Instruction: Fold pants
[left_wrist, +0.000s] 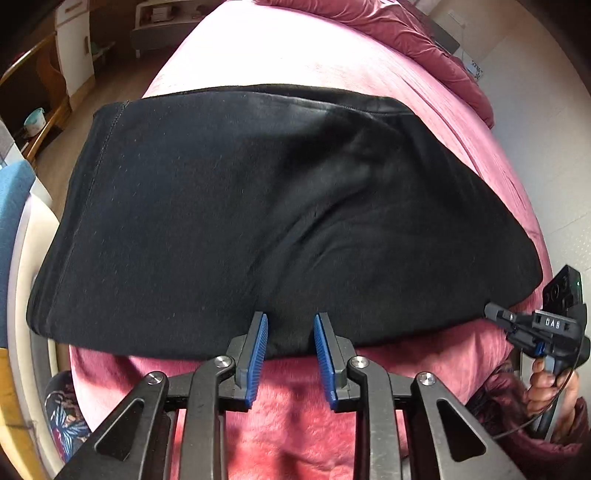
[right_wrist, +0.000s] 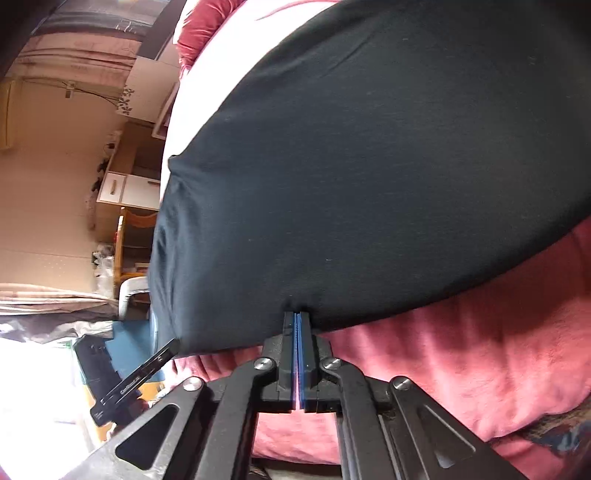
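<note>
The black pants (left_wrist: 258, 214) lie folded in a wide slab across the pink bed cover (left_wrist: 295, 417). My left gripper (left_wrist: 290, 321) is open, its blue pads on either side of the near edge of the pants, with nothing pinched. My right gripper (right_wrist: 297, 317) is shut on the near edge of the pants (right_wrist: 369, 166), and the cloth puckers at the fingertips. It also shows in the left wrist view (left_wrist: 495, 312) at the right corner of the pants. The left gripper shows in the right wrist view (right_wrist: 166, 352) at the pants' left corner.
A crumpled dark pink quilt (left_wrist: 424, 33) lies at the far end of the bed. A white cabinet (left_wrist: 74, 44) and wooden shelves (left_wrist: 44, 122) stand on the floor to the left. A blue chair back (left_wrist: 14, 206) is close at the left.
</note>
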